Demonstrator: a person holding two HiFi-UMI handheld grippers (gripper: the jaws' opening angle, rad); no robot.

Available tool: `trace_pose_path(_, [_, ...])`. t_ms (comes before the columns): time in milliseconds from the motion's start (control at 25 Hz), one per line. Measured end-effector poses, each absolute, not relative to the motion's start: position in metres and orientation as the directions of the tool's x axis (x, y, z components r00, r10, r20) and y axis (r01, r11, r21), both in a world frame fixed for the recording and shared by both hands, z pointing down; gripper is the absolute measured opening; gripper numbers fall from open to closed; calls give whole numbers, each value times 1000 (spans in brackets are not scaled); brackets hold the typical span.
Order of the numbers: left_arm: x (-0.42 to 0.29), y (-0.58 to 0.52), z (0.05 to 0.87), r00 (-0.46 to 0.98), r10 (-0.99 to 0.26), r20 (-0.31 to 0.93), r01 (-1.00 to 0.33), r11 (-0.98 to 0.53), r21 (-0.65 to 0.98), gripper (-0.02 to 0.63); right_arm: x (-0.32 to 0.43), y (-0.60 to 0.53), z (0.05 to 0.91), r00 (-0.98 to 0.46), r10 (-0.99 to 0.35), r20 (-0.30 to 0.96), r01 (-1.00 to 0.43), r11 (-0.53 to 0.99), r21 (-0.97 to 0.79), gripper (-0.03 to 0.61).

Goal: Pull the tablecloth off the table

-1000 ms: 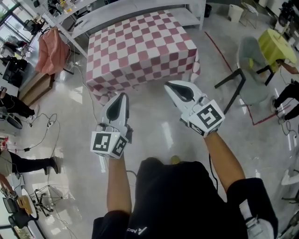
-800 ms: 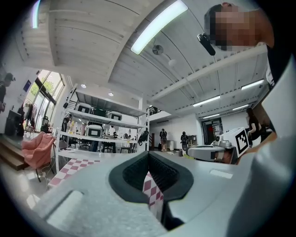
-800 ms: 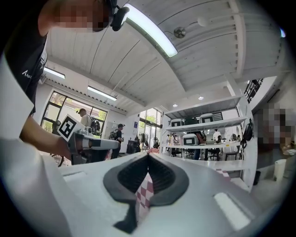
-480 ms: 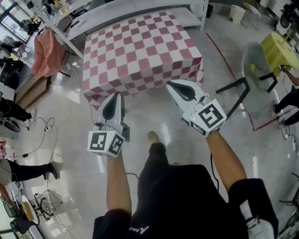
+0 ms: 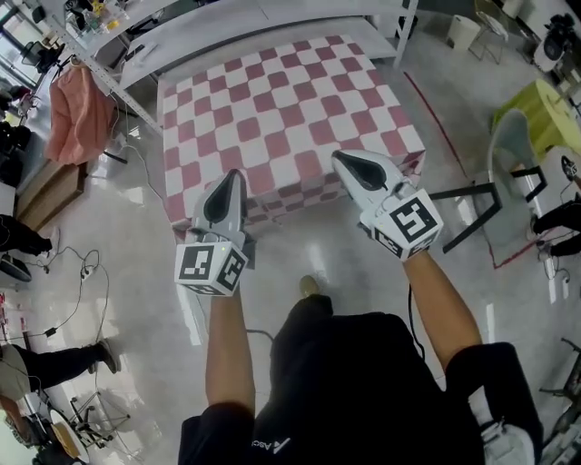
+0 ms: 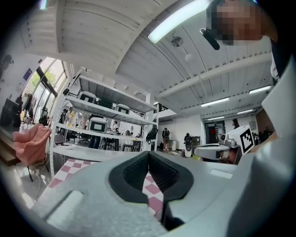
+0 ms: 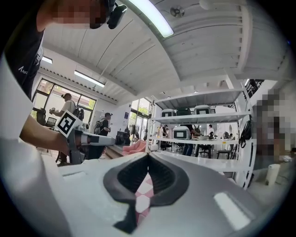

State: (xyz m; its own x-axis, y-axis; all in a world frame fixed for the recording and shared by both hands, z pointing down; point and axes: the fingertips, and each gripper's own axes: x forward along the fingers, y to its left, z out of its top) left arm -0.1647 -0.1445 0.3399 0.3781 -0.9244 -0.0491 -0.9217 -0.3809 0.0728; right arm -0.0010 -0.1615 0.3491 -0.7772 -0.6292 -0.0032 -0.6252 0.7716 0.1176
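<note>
A pink-and-white checkered tablecloth [image 5: 281, 109] covers the square table and hangs down its sides. My left gripper [image 5: 234, 174] is held out over the cloth's near edge, shut, with nothing between its pads. My right gripper [image 5: 339, 157] is level with it further right, over the near right part of the cloth, also shut and empty. In the left gripper view the closed jaws [image 6: 148, 152] point across the table, and checkered cloth [image 6: 64, 167] shows low at the left. In the right gripper view the closed jaws [image 7: 148, 155] point the same way, with cloth [image 7: 143, 185] below them.
A white shelf rack [image 5: 227, 23] stands right behind the table. A pink garment [image 5: 68, 113] hangs at the left. A grey chair with black legs [image 5: 508, 154] is at the right, near a yellow-green seat [image 5: 554, 100]. Cables [image 5: 82, 272] lie on the shiny floor at the left.
The table has come closer in view. Both grippers, still shut, now reach over the cloth's near edge instead of hanging short of it above the floor.
</note>
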Motion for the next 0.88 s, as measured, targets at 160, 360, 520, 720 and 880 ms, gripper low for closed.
trace_pose_path(160, [-200, -192, 351, 372, -928, -18, -923, -372, 103, 12, -21, -210, 355, -735, -677, 32, -672, 734, 98, 0])
trace_pose_path(360, [-225, -245, 368, 353, -934, 48, -925, -341, 164, 14, -22, -270, 373, -683, -722, 112, -718, 691, 78, 0])
trace_pose_path(520, [-229, -274, 392, 336, -934, 123, -933, -311, 183, 95, -15, -304, 401, -662, -727, 185, -731, 680, 57, 72])
trace_pose_path(720, [-240, -311, 433, 285, -918, 275, -954, -244, 176, 184, -9, -355, 449, -625, -719, 305, -748, 663, 30, 151])
trace_pose_path(880, [-260, -326, 467, 199, -891, 407, -978, -158, 134, 218, -6, -383, 488, -585, -702, 405, -767, 642, 6, 222])
